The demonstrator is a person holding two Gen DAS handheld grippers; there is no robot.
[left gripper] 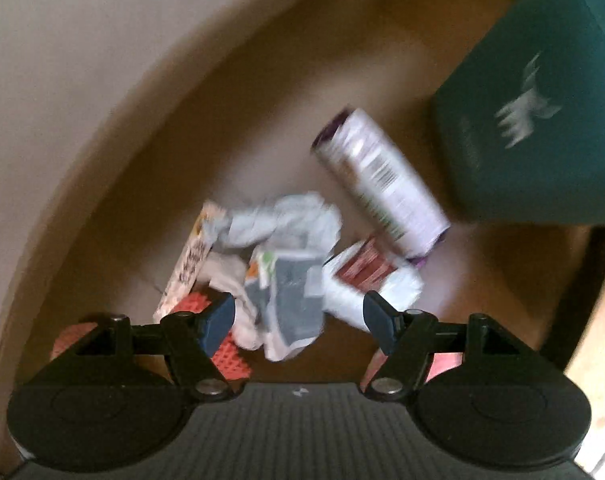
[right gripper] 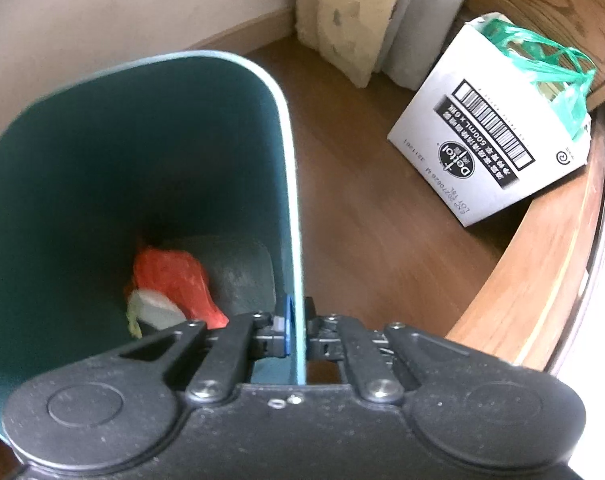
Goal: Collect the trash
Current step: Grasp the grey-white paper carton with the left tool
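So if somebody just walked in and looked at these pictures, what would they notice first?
Probably the big teal bin, tilted up with its rim pinched in the right claw and an orange bag lying at its bottom. Next, the little heap of crumpled wrappers and a white-and-purple can on the brown floor, just ahead of the open left claw. Off to the right sits a white Dettol box.

Wood floor [right gripper: 362, 208] w/ beige wall [right gripper: 122, 12]; curtain [right gripper: 350, 12] in corner, cardboard box [right gripper: 486, 136] beside wood furniture edge [right gripper: 542, 280].
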